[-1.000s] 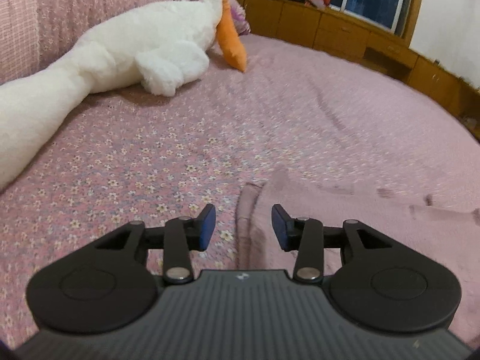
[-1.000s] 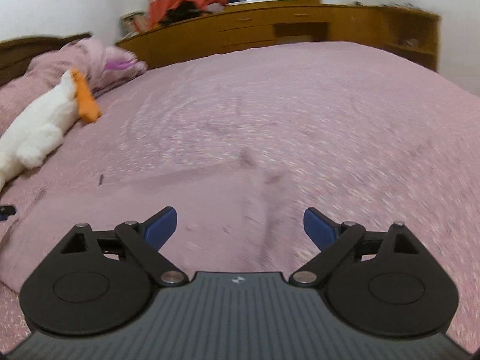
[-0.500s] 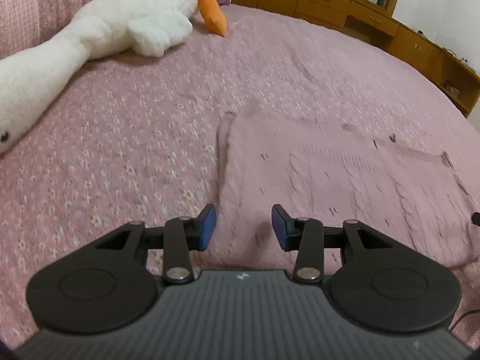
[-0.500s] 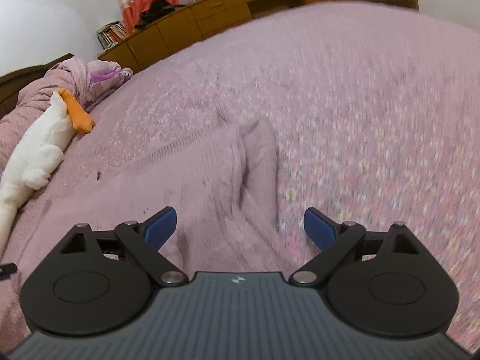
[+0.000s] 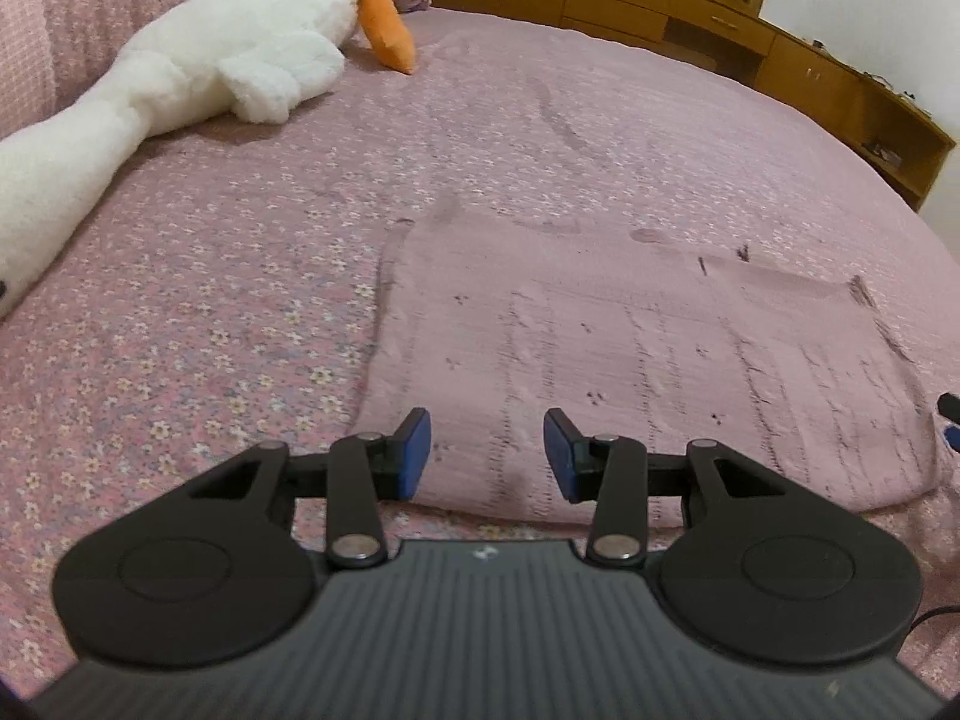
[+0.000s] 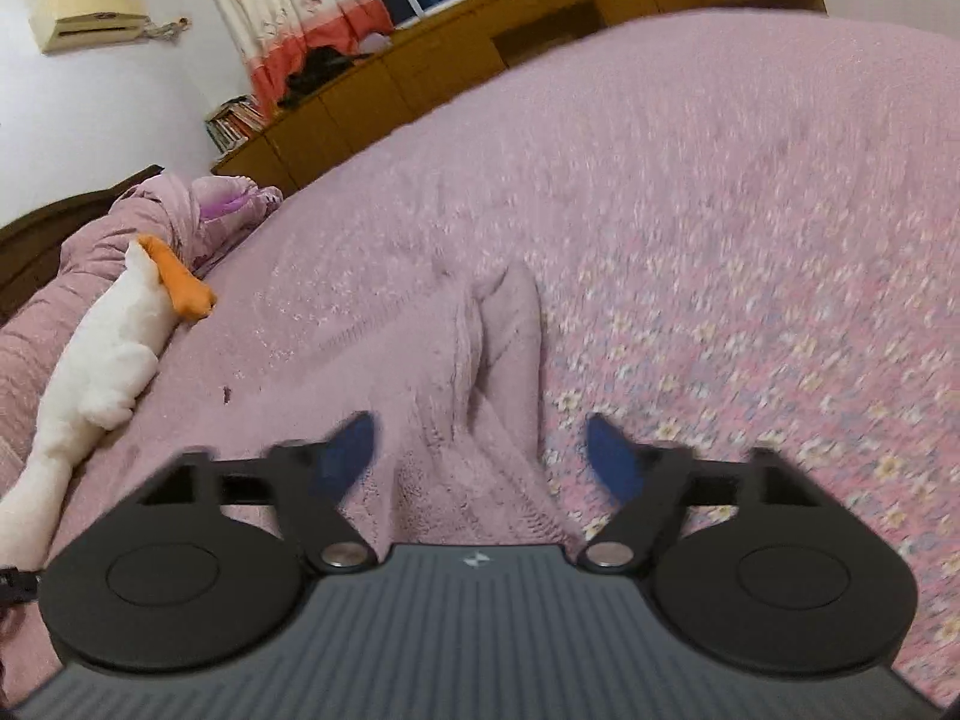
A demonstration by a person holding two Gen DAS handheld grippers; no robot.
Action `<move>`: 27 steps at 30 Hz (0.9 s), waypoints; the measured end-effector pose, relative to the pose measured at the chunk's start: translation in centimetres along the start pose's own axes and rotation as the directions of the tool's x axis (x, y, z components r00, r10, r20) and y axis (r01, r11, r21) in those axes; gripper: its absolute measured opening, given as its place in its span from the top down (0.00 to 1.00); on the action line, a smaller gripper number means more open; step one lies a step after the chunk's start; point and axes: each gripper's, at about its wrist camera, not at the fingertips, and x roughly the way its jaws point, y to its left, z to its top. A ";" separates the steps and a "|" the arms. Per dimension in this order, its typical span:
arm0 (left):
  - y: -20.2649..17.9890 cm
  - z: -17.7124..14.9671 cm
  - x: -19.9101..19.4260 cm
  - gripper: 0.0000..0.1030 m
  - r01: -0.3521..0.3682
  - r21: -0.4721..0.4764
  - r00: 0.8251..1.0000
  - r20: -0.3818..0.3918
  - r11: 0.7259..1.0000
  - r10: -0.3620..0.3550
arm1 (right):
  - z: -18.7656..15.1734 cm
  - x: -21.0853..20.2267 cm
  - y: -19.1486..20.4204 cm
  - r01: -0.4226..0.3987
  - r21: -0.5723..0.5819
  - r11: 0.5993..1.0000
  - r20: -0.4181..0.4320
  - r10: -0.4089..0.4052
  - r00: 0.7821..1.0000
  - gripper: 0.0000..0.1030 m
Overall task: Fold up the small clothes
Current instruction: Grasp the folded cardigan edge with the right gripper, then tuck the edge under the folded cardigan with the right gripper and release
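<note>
A white plush goose [image 5: 180, 60] lies far left on the floral bedspread [image 5: 180, 324]. The left gripper [image 5: 486, 453] hangs jaws apart over the flat pink knit sweater's [image 5: 630, 360] near hem. The right gripper [image 6: 480, 456], jaws closing, straddles its bunched right edge without touching.

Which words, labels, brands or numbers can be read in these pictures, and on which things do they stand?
No readable text.
Left gripper body: a small pale mark, a logo, no letters.
Right gripper body: the same kind of mark, blurred.
Books on the shelf: spines too small to read.
Air conditioner: no legible label.
</note>
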 end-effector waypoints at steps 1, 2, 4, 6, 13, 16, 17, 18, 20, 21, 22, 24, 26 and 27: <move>-0.1 0.0 0.0 0.58 0.000 0.003 1.000 -0.001 1.000 0.000 | -0.1 0.1 0.2 0.010 -0.015 1.000 -0.013 -0.010 1.000 0.52; -0.3 -0.1 0.0 0.58 -0.001 0.007 1.000 -0.004 1.000 0.001 | 0.0 0.4 0.0 0.007 -0.019 1.000 -0.038 -0.008 0.999 0.57; -0.5 -0.2 0.3 0.58 -0.003 0.011 1.000 -0.012 1.000 0.003 | -0.2 1.2 0.1 0.015 -0.033 0.999 -0.089 -0.018 0.996 0.60; -0.6 -0.3 0.5 0.58 -0.005 0.010 1.000 -0.022 1.000 0.006 | -0.2 1.4 0.3 0.023 -0.047 0.999 -0.089 -0.027 0.996 0.60; -0.6 -0.3 1.3 0.58 0.003 -0.021 0.999 -0.042 1.000 -0.004 | -0.4 0.7 0.6 0.020 -0.089 0.996 -0.059 -0.025 0.998 0.89; -0.5 -0.5 1.6 0.58 -0.003 -0.021 0.999 -0.052 1.000 0.002 | -0.5 -0.2 1.0 0.069 -0.114 0.991 -0.004 -0.070 0.998 0.91; -0.5 -0.6 1.8 0.58 -0.009 -0.015 0.998 -0.058 1.000 0.008 | -0.4 -0.4 0.8 0.091 -0.100 0.991 0.003 -0.091 0.996 0.93; -0.5 -0.6 2.0 0.58 -0.014 -0.009 0.998 -0.065 1.000 0.013 | -0.4 -0.4 0.5 0.112 -0.084 0.990 -0.009 -0.113 0.993 0.93; -0.5 -0.7 2.4 0.58 -0.021 0.000 0.997 -0.078 1.000 0.020 | -0.3 0.4 -0.2 0.116 -0.051 0.992 -0.086 -0.120 0.989 0.92; -0.6 -0.7 2.6 0.58 -0.024 0.004 0.996 -0.082 1.000 0.024 | -0.4 0.7 -0.3 0.114 -0.043 0.993 -0.103 -0.118 0.988 0.92; -0.5 -0.7 2.7 0.58 -0.027 0.010 0.996 -0.086 1.000 0.027 | -0.3 0.7 -0.3 0.114 -0.041 0.993 -0.104 -0.118 0.988 0.88; -0.7 -0.7 3.0 0.58 -0.032 0.025 0.995 -0.093 0.999 0.035 | -0.2 0.9 -0.5 0.121 -0.024 0.992 -0.105 -0.123 0.987 0.69; -0.8 -0.6 3.0 0.58 -0.037 0.039 0.995 -0.094 0.999 0.040 | 0.0 0.7 -0.8 0.122 0.005 0.992 -0.091 -0.121 0.988 0.47; -0.8 -0.5 3.1 0.58 -0.037 0.037 0.995 -0.095 0.999 0.041 | 0.0 0.4 -0.9 0.116 0.019 0.993 -0.076 -0.114 0.991 0.44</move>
